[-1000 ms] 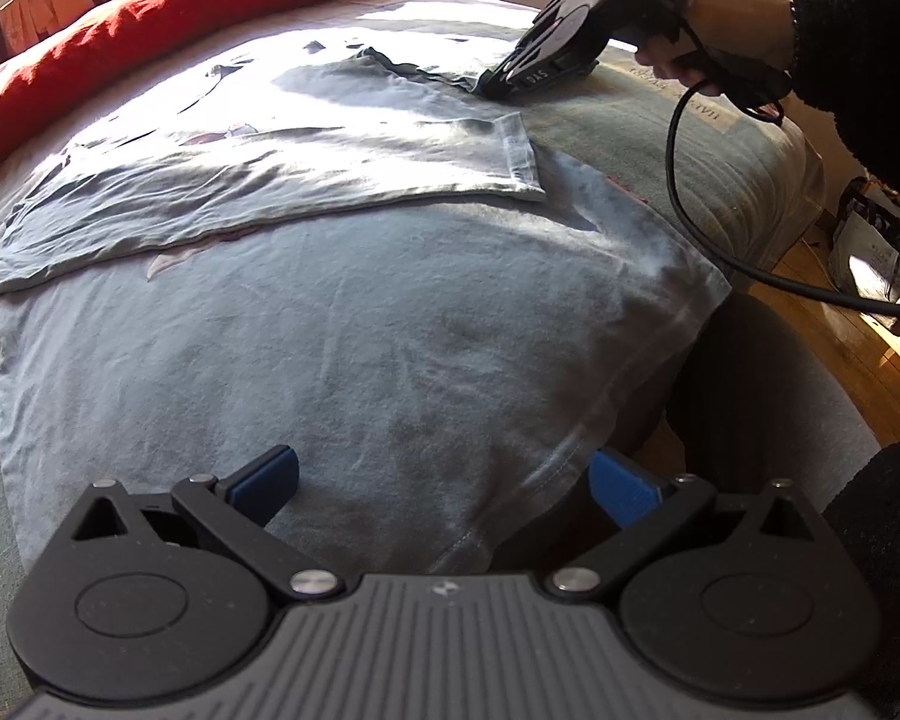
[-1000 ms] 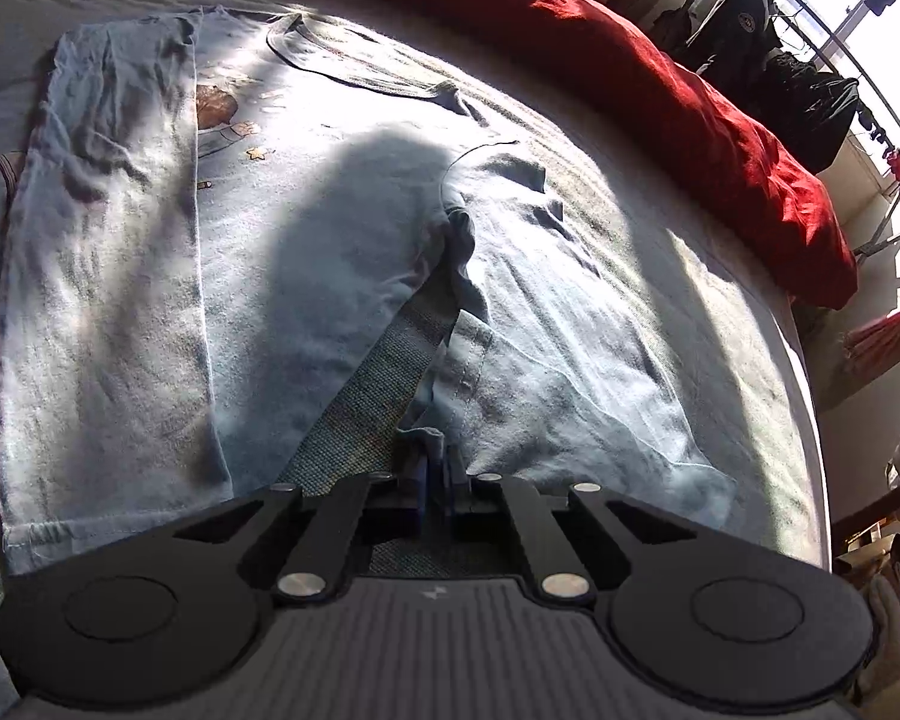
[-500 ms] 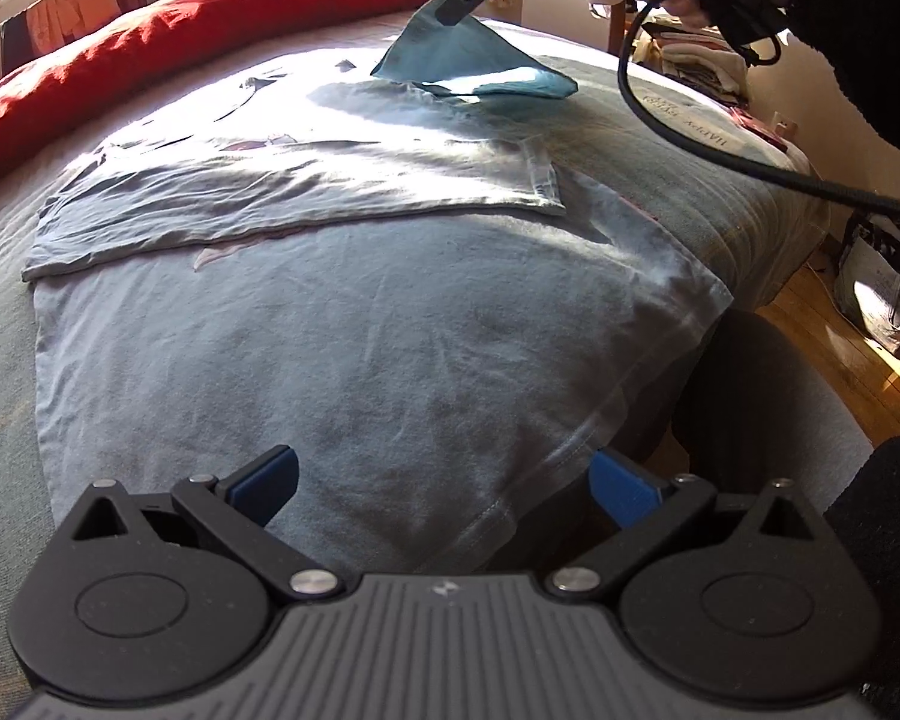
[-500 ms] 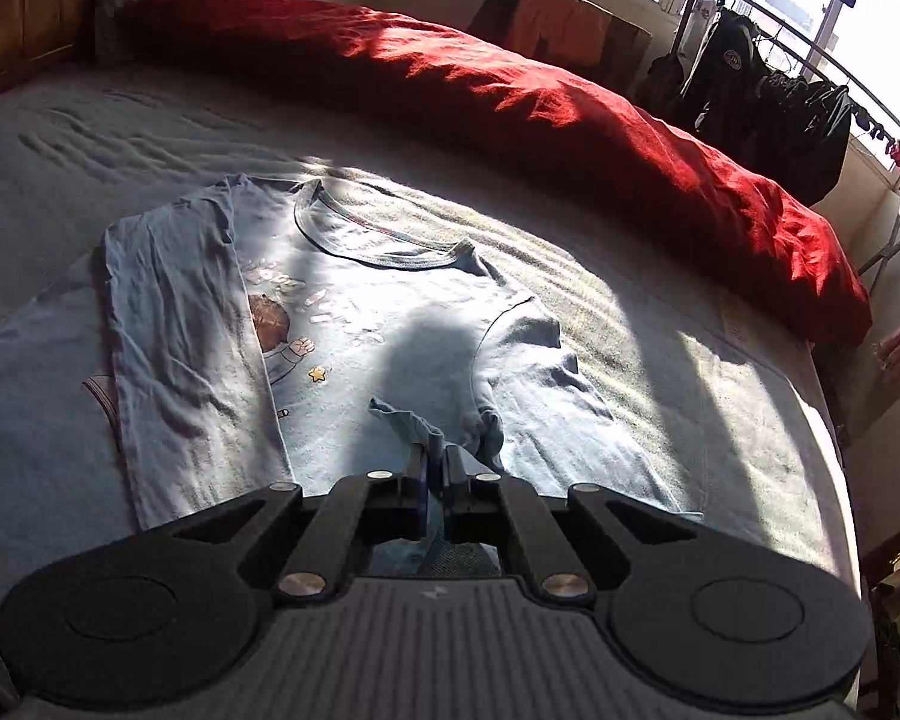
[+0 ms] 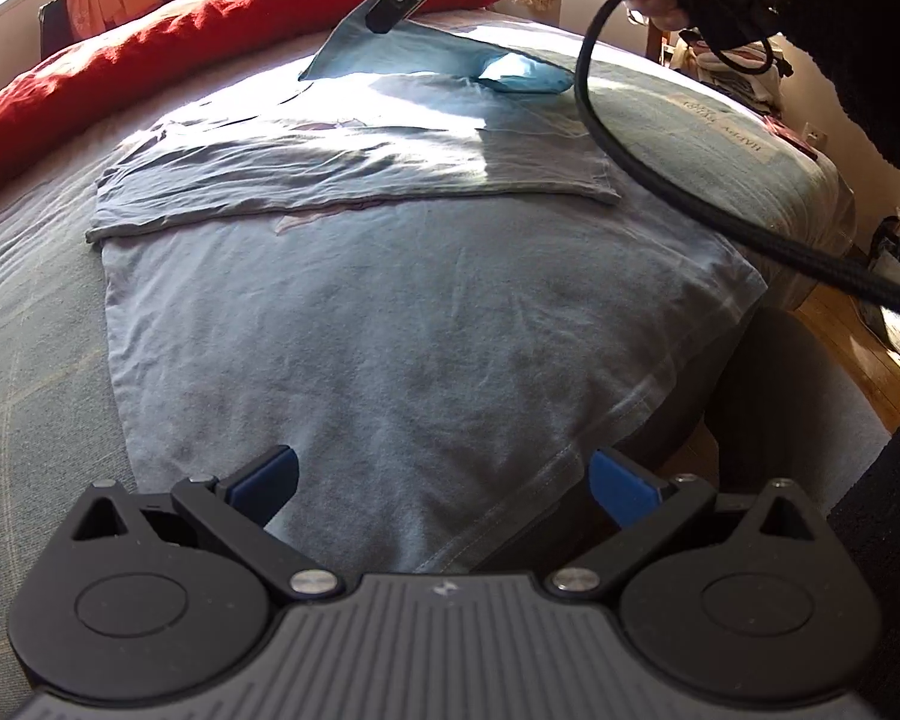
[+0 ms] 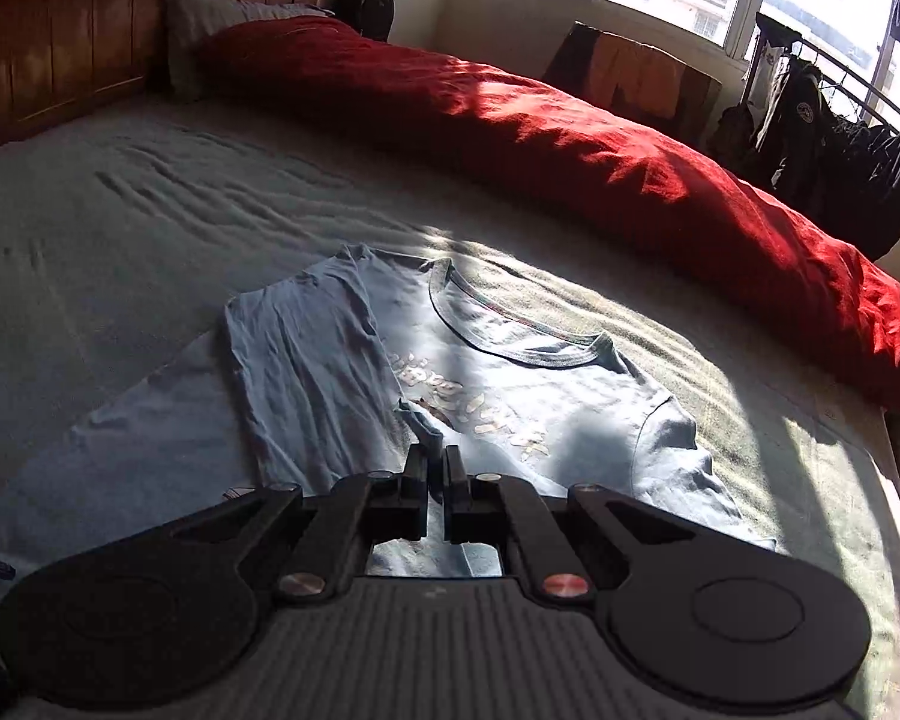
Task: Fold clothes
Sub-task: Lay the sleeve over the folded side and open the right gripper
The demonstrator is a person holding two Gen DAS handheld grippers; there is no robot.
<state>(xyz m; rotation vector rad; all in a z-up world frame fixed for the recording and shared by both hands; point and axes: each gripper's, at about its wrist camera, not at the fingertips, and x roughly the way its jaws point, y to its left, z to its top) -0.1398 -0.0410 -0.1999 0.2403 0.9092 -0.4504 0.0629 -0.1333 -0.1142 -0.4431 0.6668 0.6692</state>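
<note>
A light blue T-shirt [image 5: 390, 324] is lying spread on the bed [image 5: 24, 324], one side already folded over its middle. The right tongs [image 6: 436, 468] are pinching its far sleeve [image 5: 390, 48], holding it raised above the shirt. The left tongs [image 5: 444, 480] are hovering wide apart, empty, over the shirt's near hem.

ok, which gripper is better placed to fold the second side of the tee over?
Right. The right gripper is shut on the raised sleeve of the t-shirt; the left gripper hangs open, empty, at the hem.
</note>
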